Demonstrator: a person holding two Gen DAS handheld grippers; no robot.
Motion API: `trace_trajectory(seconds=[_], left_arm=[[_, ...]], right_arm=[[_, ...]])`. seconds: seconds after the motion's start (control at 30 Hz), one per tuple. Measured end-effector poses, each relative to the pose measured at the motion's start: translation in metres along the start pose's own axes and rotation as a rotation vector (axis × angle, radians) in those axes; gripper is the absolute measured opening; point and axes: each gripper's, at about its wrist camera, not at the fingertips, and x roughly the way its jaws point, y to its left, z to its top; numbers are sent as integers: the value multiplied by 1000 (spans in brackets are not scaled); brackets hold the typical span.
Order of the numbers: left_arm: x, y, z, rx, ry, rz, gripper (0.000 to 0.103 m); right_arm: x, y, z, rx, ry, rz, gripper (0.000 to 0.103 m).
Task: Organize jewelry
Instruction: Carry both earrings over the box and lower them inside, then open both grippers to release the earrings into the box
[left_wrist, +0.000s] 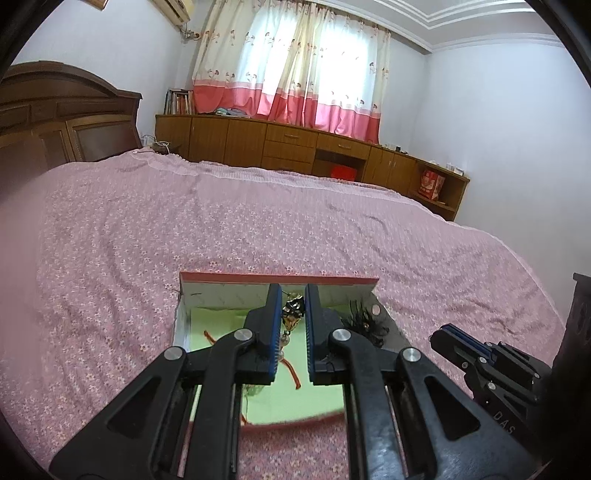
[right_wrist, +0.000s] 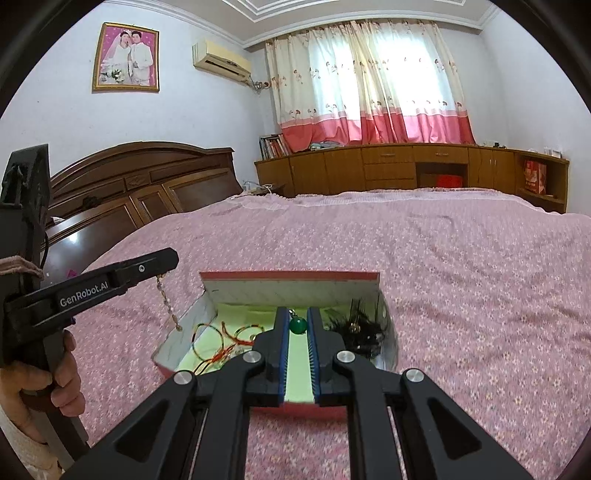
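An open red box (left_wrist: 280, 277) with a green lining lies on the bed; it also shows in the right wrist view (right_wrist: 291, 275). My left gripper (left_wrist: 291, 295) is shut on a gold beaded chain (left_wrist: 291, 314) that hangs above the box; the chain also shows in the right wrist view (right_wrist: 168, 302) below that gripper (right_wrist: 162, 273). My right gripper (right_wrist: 298, 314) is shut on a green bead pendant (right_wrist: 297, 325) over the box, and also shows in the left wrist view (left_wrist: 439, 338). Red cord bracelets (right_wrist: 221, 341) and dark feathery pieces (right_wrist: 360, 328) lie inside.
The pink flowered bedspread (left_wrist: 258, 221) surrounds the box. A dark wooden headboard (right_wrist: 147, 184) stands to the left. A long wooden cabinet (right_wrist: 406, 166) runs under the curtained window behind the bed.
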Motion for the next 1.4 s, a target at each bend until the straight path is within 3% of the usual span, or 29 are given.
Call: trace_trajectory(seconds=[0.27, 0.73, 1.03, 1.2, 1.27, 1.4], left_arm=[[31, 13, -16, -15, 28, 22, 4], [83, 24, -56, -46, 223, 64, 4], [92, 22, -69, -39, 296, 84, 7], [91, 16, -71, -25, 298, 105, 22], [88, 15, -71, -27, 295, 104, 24], [77, 17, -70, -43, 286, 97, 27]], right_arm=[[29, -6, -10, 15, 39, -12, 11], [67, -21, -38, 33, 176, -53, 11], [78, -28, -47, 66, 254, -51, 12], [77, -29, -47, 78, 261, -40, 23], [73, -27, -45, 74, 250, -35, 30], [62, -24, -41, 72, 228, -29, 35]])
